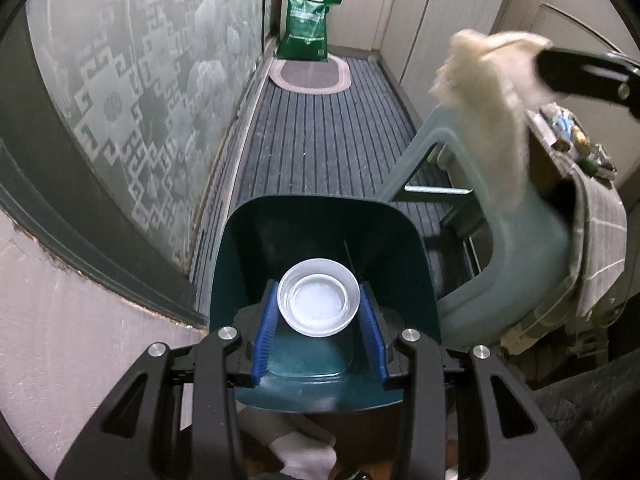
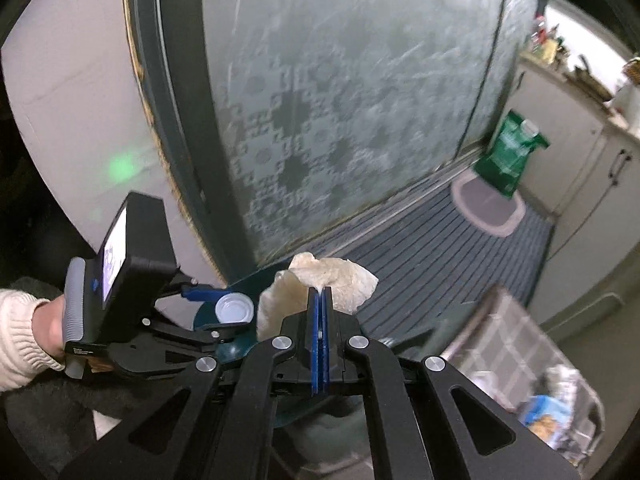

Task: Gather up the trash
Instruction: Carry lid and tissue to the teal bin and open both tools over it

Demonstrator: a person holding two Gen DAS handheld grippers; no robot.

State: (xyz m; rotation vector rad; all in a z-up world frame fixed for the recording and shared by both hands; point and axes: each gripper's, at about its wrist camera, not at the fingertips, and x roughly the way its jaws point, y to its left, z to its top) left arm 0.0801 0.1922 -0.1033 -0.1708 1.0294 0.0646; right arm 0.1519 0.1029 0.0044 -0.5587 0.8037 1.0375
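1. The relation that matters is straight down: the dark teal bin (image 1: 320,240) sits directly below and just ahead of the left gripper (image 1: 319,304), its open mouth facing up at the fingers. My guess is that the next move is a release into it.
2. The left gripper is clamped on a small clear plastic cup (image 1: 319,298). The blue pads (image 1: 269,320) press its rim from both sides, and the cup's mouth faces back toward the camera, its axis running along the fingers.
3. The cup hangs over the bin's opening, apart from the rim, well inside the bin's outline as seen from above.
4. The right gripper (image 2: 320,292) is fully closed, pinching a crumpled cream paper napkin (image 2: 320,280) that sticks out beyond and to both sides of its fingertips.
5. From the right gripper, the bin lies below and a little to the left, partly hidden behind the napkin; the left gripper (image 2: 224,312) with the cup is just beside it on that side.
6. The left gripper is the nearer to the bin's centre, so the cup likely drops first.
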